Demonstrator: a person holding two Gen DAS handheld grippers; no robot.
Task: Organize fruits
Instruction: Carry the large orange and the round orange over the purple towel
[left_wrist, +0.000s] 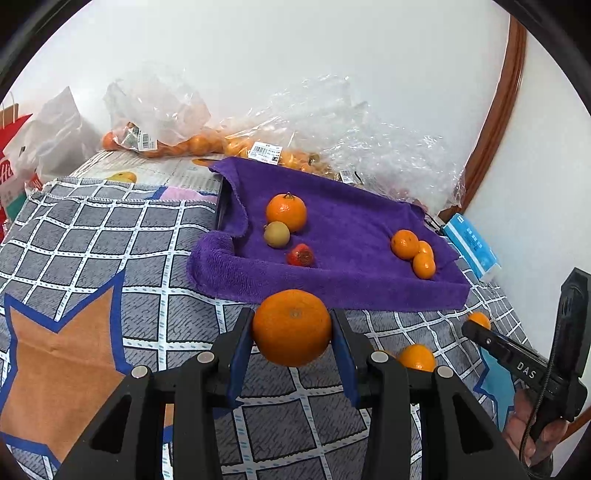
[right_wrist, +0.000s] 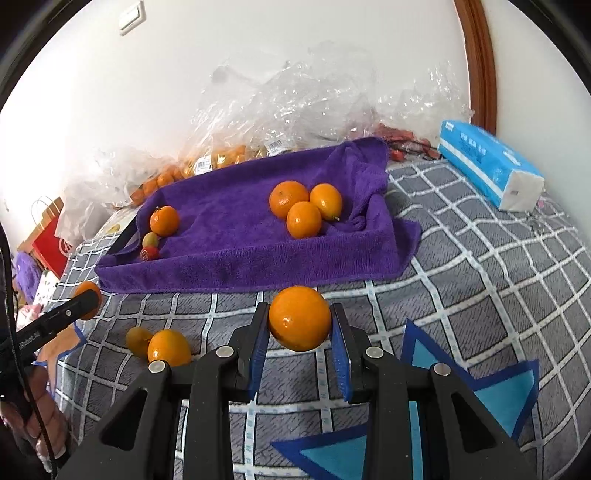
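Observation:
My left gripper (left_wrist: 293, 326) is shut on a large orange (left_wrist: 291, 326), held just above the checked cloth in front of the purple towel tray (left_wrist: 332, 291). My right gripper (right_wrist: 300, 325) is shut on a smaller orange (right_wrist: 300, 318), also in front of the tray (right_wrist: 258, 269). In the tray's left part lie an orange (left_wrist: 286, 211), a green-yellow fruit (left_wrist: 276, 234) and a red fruit (left_wrist: 301, 255). Three small oranges (left_wrist: 413, 251) sit in its right part. Loose fruits lie on the cloth: an orange (right_wrist: 169, 347) and a yellowish one (right_wrist: 137, 340).
Clear plastic bags of oranges (left_wrist: 192, 142) lie along the wall behind the tray. A blue tissue pack (right_wrist: 491, 170) lies at the right. A red paper bag (left_wrist: 11, 166) stands at the far left. The checked cloth (left_wrist: 110, 229) covers the surface.

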